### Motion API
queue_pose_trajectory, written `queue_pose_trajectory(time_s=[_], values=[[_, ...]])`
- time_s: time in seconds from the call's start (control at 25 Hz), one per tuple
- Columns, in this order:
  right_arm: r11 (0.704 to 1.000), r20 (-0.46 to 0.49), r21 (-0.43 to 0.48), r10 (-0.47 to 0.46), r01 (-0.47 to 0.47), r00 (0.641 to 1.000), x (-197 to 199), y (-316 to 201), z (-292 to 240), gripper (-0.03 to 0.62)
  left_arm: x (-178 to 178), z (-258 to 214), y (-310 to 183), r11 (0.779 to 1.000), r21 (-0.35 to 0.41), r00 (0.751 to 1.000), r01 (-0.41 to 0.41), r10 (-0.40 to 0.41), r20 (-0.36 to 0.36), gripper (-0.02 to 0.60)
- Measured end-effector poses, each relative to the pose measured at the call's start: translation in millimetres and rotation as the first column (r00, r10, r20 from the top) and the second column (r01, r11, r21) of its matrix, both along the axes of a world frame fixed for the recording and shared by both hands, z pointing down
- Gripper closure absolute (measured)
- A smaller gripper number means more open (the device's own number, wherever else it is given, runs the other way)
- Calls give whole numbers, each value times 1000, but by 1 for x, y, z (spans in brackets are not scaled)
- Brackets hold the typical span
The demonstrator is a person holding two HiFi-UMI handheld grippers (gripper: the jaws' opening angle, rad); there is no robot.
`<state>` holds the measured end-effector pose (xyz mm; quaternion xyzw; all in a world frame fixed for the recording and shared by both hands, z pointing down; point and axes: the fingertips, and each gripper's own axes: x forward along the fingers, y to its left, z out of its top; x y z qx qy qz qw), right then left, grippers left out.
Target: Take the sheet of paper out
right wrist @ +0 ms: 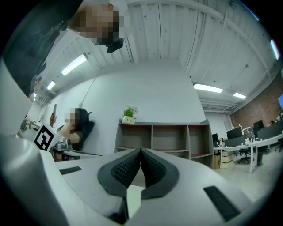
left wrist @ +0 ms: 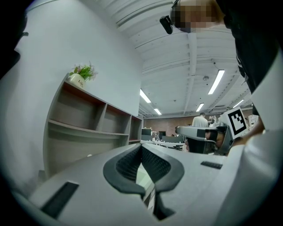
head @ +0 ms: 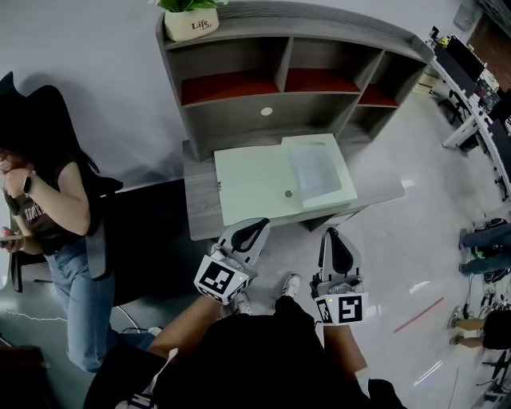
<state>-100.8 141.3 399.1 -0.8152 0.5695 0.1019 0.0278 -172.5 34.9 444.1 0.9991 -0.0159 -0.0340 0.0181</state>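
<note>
We hold both tools just short of the near edge of the grey desk (head: 201,204). The left tool (head: 257,226) is clenched on nothing: in its own view the ribbed pads (left wrist: 132,161) meet at the tip. The right tool (head: 331,233) is clenched the same way, and its pads (right wrist: 128,167) are also together with nothing between them. A pale green folder (head: 251,188) lies flat on the desk ahead of the tools, apart from both. On its right half sits a whiter rectangle (head: 314,169), which we take for the sheet of paper; neither tool touches it. A small dark round thing (head: 288,192) rests near the folder's middle. Behind the desk stands a grey shelf unit (head: 239,120) with a plant pot (head: 192,24) on top. A person (head: 48,200) sits in a dark chair to the left.
</note>
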Motion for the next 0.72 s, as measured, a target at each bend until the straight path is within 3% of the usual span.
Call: queue_pose_trajectory(time_s=[0.2,0.48,0.72], values=[[999,-5,-26,-23,23,1000,24,-7,1,571,20,9,-8,1000,-6,999,22,-22,28,575],[996,-22,-52,-74,72,997,67,-13,5,571,50,25,-26,996,49,992,76,-81,101,575],[994,7,-53,-100,101,995,108,-18,14,571,85,33,-28,994,19,986,111,-112,124,575]])
